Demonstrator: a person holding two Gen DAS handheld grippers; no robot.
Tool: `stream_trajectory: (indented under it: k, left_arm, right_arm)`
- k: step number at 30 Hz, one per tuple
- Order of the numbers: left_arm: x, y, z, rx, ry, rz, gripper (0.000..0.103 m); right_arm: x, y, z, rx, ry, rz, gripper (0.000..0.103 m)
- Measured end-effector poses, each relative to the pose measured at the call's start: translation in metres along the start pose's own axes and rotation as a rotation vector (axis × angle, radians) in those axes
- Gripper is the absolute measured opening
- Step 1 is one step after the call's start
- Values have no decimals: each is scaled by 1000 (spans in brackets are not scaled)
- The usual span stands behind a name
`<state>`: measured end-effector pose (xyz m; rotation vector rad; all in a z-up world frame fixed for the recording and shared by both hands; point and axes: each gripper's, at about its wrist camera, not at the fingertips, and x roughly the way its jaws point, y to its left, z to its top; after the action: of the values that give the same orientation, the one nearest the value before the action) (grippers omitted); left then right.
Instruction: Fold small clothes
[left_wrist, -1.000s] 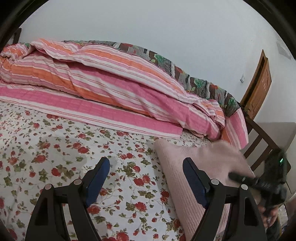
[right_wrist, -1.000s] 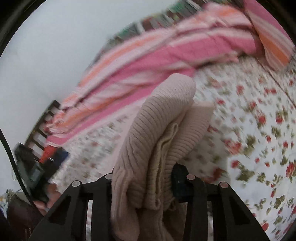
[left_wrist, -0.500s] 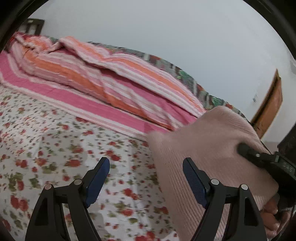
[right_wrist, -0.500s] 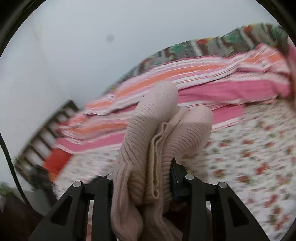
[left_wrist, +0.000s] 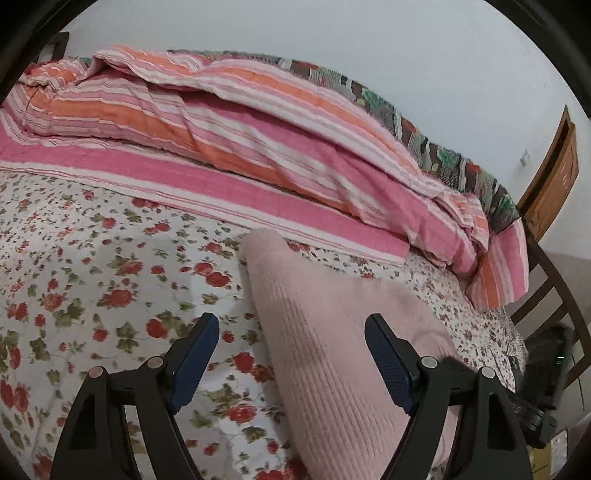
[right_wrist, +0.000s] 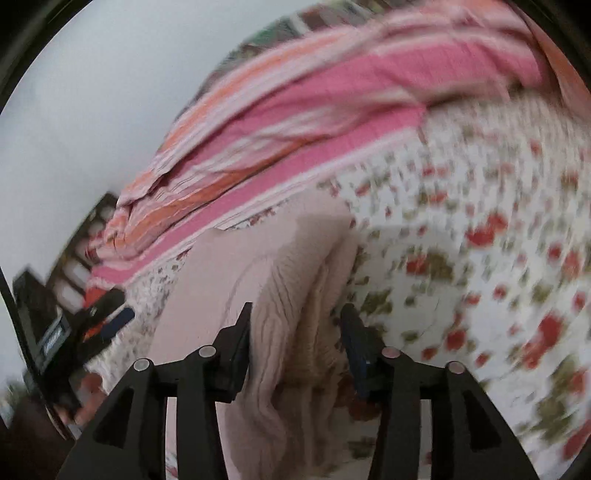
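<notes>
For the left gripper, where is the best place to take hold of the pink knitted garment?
Probably the rolled fold edge of the pink knitted garment nearest the left gripper, coming from above: that edge lies raised and thick on the floral bedsheet, so open jaws can straddle it.

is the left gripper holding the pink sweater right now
No, the left gripper stands wide open above the pink sweater, its pads clear of the knit.
</notes>
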<state>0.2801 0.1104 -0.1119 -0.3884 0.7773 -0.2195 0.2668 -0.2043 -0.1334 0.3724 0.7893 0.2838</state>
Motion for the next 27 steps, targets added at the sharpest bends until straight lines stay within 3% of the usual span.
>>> stream_trajectory:
  k: [6,11,14,19,23,27]
  left_arm:
    - [33,-3,-3,-19,84,18,79]
    - [46,-5,-9,21,109,46,78]
    - [53,-3,-11,-1,140,-3,67]
    - [59,1,-12,-29,134,-64,47]
    - [55,-10,-9,37,64,-51,35]
    - [57,-7,-3,-4,54,-63,34]
  right_arm:
    - [4,8,15,-116,-3,-12,46]
    - [15,8,14,-159,-1,5,46]
    - [23,8,9,-174,23,33,37]
    - [16,7,5,-178,-34,84,20]
    - [13,3,2,-168,-39,93,20]
    - [19,-3,0,-137,-17,89,23]
